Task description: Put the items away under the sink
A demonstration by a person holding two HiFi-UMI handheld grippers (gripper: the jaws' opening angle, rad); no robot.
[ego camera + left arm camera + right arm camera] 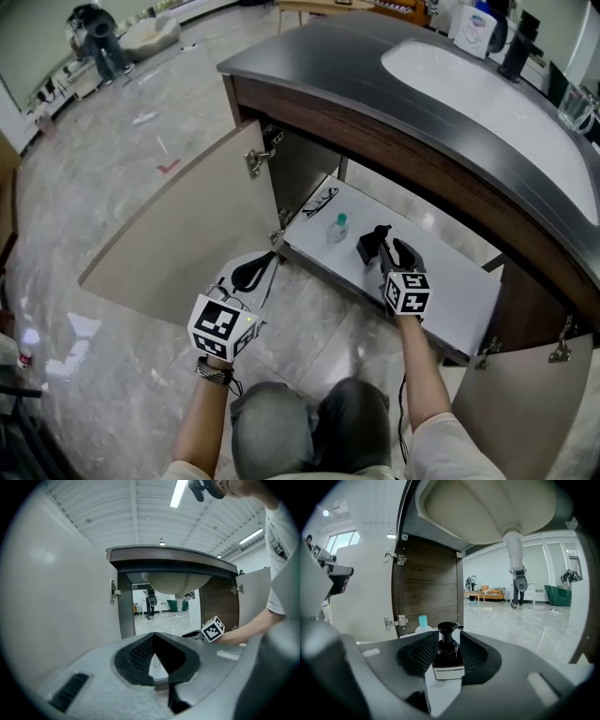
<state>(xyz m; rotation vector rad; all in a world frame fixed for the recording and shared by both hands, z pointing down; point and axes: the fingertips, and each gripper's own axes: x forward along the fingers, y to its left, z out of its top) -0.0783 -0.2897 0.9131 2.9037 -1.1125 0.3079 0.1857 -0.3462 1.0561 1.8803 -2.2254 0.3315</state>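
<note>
Up close, we find one piece of print on the black pump bottle: a white label with a thin dark line of text, too small for us to read. The cube on our right gripper and the one on our left gripper carry black-and-white square markers, no words.

We take the shelf as our landmark. It is a white board under the basin. Its front edge runs slantwise from the left door to the right door, and both doors are swung wide. The pump bottle stands upright near the middle of the shelf, close to the front edge. Towards the shelf's left end stands a small clear bottle with a teal cap, and behind it at that end lie black glasses. From the pump bottle to the shelf's right end the board lies bare. The dark counter overhangs the shelf's back.

Our right gripper reaches over the shelf's front edge with its jaws apart. The pump bottle stands between them, and the pads do not seem to press on it. Our left gripper hangs just off the shelf's left front corner, over the floor, jaws together at the tips with nothing in them
</note>
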